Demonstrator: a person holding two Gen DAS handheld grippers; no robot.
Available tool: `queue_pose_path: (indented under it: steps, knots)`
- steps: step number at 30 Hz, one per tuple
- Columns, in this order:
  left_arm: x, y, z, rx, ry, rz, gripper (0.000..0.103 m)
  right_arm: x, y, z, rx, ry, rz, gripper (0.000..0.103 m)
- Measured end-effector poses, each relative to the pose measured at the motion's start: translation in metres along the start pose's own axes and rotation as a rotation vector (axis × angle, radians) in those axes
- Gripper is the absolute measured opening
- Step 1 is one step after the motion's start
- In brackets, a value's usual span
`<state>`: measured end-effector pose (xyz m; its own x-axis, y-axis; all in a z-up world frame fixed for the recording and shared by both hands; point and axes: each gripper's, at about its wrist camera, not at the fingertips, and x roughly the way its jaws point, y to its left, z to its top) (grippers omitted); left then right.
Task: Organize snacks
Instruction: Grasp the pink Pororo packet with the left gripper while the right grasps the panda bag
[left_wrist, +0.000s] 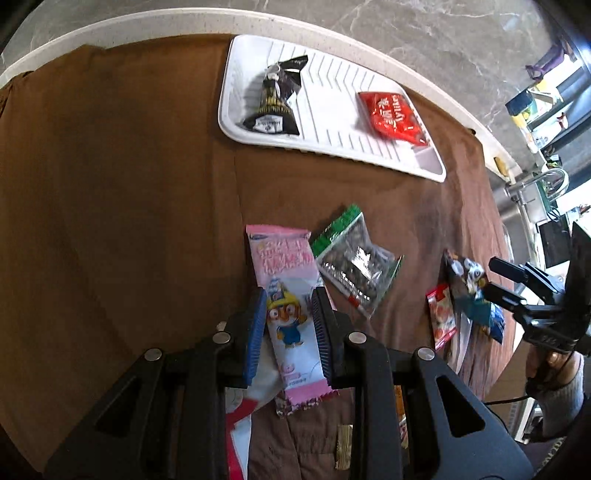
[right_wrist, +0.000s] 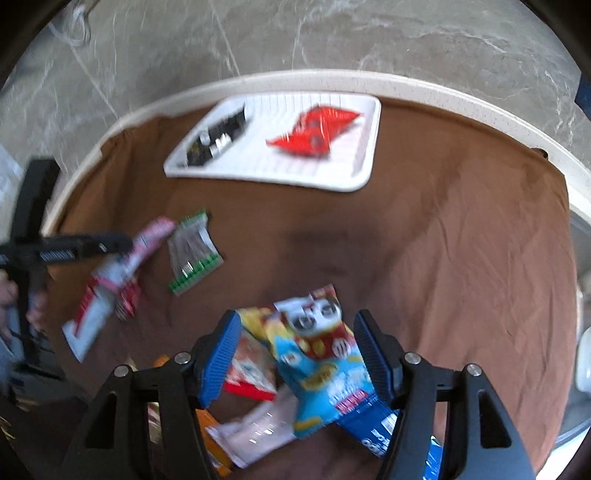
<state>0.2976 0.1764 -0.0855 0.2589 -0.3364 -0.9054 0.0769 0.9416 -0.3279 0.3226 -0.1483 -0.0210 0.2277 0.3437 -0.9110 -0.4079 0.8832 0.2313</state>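
Meanwhile left fingers (left_wrist: 258, 325) clamp pink packet (left_wrist: 286, 295); right fingers (right_wrist: 365, 345) gape around blurred panda packet (right_wrist: 317, 354)

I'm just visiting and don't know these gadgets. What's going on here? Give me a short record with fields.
Surface: brown cloth on a counter
Tray: white tray at the back of the cloth
On tray: black packet; red packet
Left gripper: fingers closed on pink packet
Right gripper: open, fingers either side of blue packet
Loose on cloth: green-edged clear packet, beside the pink one
Blur: right wrist view is smeared
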Motion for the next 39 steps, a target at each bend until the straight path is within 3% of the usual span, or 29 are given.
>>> queue_pose_path:
  steps: [8,17,21,27,39]
  knots:
    - [0.002,0.006,-0.002,-0.025,0.024,0.006,0.024,0.014,0.004,-0.007,-0.108,0.051,-0.066,0.069]
    - [0.013,-0.001,0.003,-0.036,0.063,-0.027,0.024,0.02,0.005,-0.004,-0.149,0.078,-0.042,0.069]
    - [0.021,-0.003,0.006,-0.052,0.08,-0.03,0.024,0.022,0.003,-0.004,-0.14,0.081,-0.008,0.055]
    - [0.036,-0.009,0.005,-0.082,0.121,-0.052,0.024,0.025,0.003,-0.003,-0.164,0.084,-0.017,0.053]
    - [0.044,0.019,0.013,-0.419,0.146,-0.201,0.025,0.025,0.002,-0.005,-0.154,0.075,-0.012,0.053]
